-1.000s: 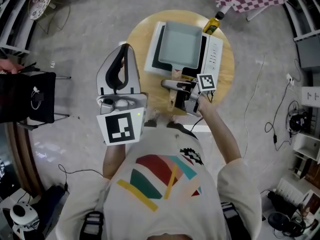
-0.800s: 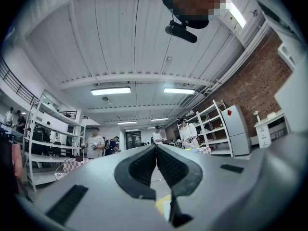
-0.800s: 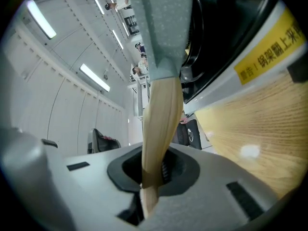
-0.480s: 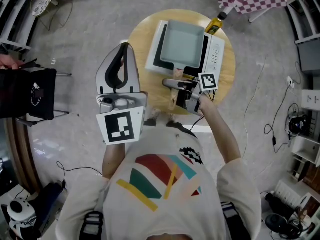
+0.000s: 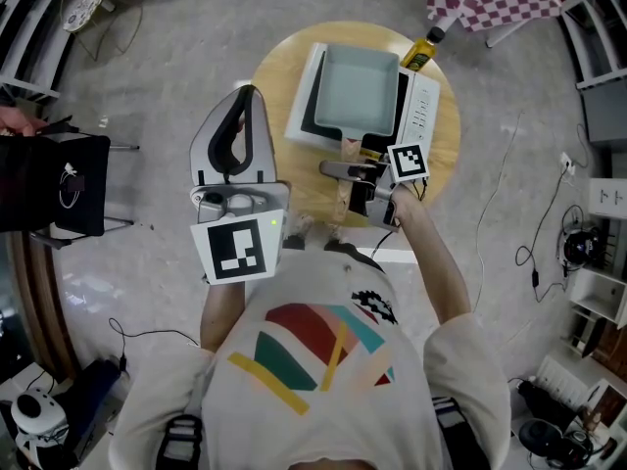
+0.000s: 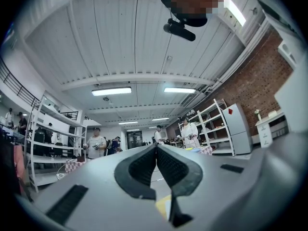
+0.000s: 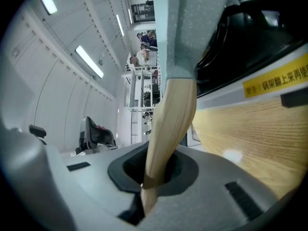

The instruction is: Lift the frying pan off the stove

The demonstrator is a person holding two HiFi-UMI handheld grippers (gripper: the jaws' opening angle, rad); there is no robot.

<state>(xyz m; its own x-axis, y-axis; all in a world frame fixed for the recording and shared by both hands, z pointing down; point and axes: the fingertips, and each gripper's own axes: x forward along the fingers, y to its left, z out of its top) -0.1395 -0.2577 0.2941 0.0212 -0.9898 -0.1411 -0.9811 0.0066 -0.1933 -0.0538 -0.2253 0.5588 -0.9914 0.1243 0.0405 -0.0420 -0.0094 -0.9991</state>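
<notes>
Right gripper [image 5: 353, 176] clenched on the wooden handle [image 7: 168, 114] of the frying pan [image 5: 358, 86]. Pan sits on the stove [image 5: 419, 106], upper centre of head view. Left gripper [image 5: 243, 101] closed on nothing, centre-left.

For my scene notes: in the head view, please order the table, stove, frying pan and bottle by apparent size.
Largest to smallest:
table
stove
frying pan
bottle
All share one tabletop, so nearness hardly distorts this.

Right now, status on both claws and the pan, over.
Left claw shut, empty. Right claw shut on wooden handle. Frying pan on stove, not yet lifted. Oil bottle stands clear.
</notes>
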